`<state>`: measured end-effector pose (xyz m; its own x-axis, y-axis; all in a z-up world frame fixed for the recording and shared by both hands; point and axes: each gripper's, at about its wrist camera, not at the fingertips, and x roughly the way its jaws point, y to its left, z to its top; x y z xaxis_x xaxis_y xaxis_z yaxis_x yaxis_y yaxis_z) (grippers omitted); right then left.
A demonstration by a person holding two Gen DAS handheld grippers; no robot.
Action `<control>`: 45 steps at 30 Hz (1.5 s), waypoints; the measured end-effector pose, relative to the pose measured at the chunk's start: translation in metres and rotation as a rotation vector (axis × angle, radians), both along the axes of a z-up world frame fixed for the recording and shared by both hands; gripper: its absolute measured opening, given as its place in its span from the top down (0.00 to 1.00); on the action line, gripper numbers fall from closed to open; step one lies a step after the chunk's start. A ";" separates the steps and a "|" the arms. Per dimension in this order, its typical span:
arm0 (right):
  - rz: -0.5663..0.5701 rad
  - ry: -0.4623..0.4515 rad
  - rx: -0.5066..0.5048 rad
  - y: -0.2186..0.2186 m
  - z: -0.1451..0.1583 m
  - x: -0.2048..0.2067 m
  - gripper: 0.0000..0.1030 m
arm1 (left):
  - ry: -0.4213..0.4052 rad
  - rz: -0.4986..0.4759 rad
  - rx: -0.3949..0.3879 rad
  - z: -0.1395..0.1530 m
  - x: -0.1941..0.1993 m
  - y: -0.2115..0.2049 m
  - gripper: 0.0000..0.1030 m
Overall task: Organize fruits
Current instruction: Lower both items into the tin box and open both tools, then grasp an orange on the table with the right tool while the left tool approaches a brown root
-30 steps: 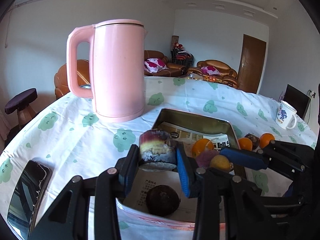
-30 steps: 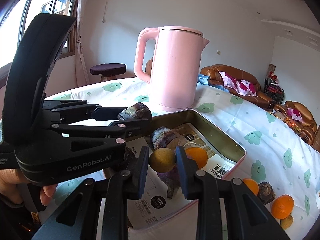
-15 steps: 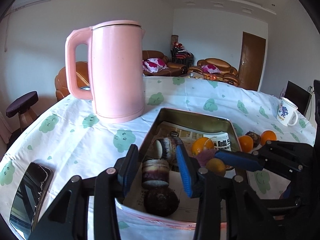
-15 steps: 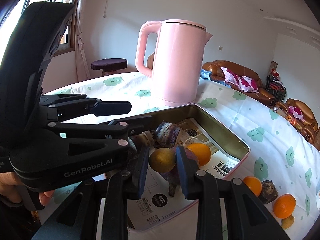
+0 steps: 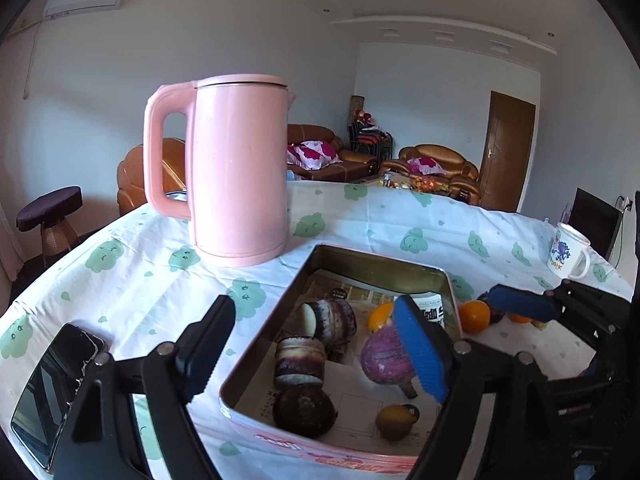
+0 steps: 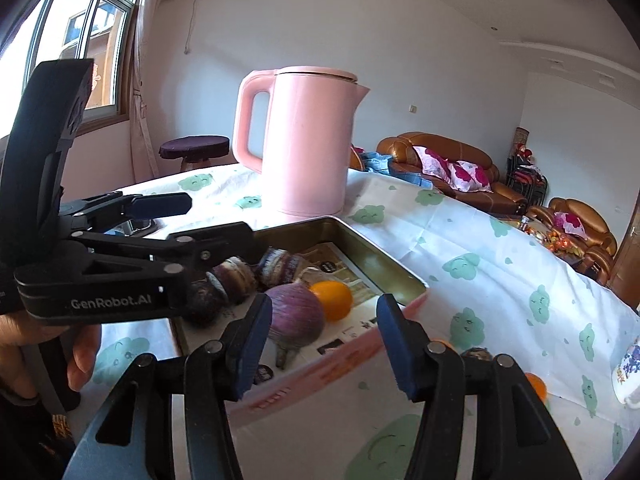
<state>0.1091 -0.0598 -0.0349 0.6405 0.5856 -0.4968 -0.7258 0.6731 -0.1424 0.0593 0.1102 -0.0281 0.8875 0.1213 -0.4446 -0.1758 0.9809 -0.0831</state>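
Fruits fill the tin tray [image 5: 304,280] in the left wrist view: two banded purple chunks [image 5: 299,362], a dark round one [image 5: 304,410], a purple bulb [image 5: 384,354], a small yellow fruit [image 5: 394,422]. The left gripper [image 5: 312,350] gapes wide over them, holding nothing. Bare cloth lies between the tray and the pink kettle [image 5: 236,176].

From the right wrist, the right gripper [image 6: 320,344] spreads empty above the tray's near rim [image 6: 320,372]; an orange [image 6: 332,300] sits beside the bulb [image 6: 296,320].
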 end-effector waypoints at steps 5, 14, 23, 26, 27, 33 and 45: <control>-0.092 -0.025 -0.068 -0.028 0.001 0.023 0.45 | 0.001 -0.013 0.009 0.000 0.004 -0.011 0.15; -0.117 0.026 -0.178 -0.029 -0.018 0.057 0.45 | 0.006 -0.015 0.053 0.000 0.013 -0.021 0.05; -0.123 0.032 -0.320 -0.009 -0.038 0.070 0.46 | 0.014 -0.010 0.032 -0.003 0.017 -0.015 0.05; -0.137 0.059 -0.371 -0.004 -0.046 0.076 0.53 | 0.017 -0.014 0.034 -0.003 0.017 -0.017 0.05; -0.140 0.046 -0.379 -0.003 -0.047 0.076 0.59 | 0.016 -0.015 0.035 -0.003 0.016 -0.017 0.05; -0.155 0.000 -0.385 -0.004 -0.045 0.069 0.64 | 0.007 -0.032 0.041 0.003 0.015 -0.025 0.05; -0.307 0.068 -0.079 -0.078 -0.014 0.078 0.64 | 0.021 -0.163 0.089 0.019 0.048 -0.089 0.05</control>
<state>0.1870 -0.1379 -0.0492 0.7454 0.3280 -0.5804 -0.4999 0.8510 -0.1611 0.1077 0.0208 -0.0092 0.8892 0.0166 -0.4572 -0.0150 0.9999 0.0072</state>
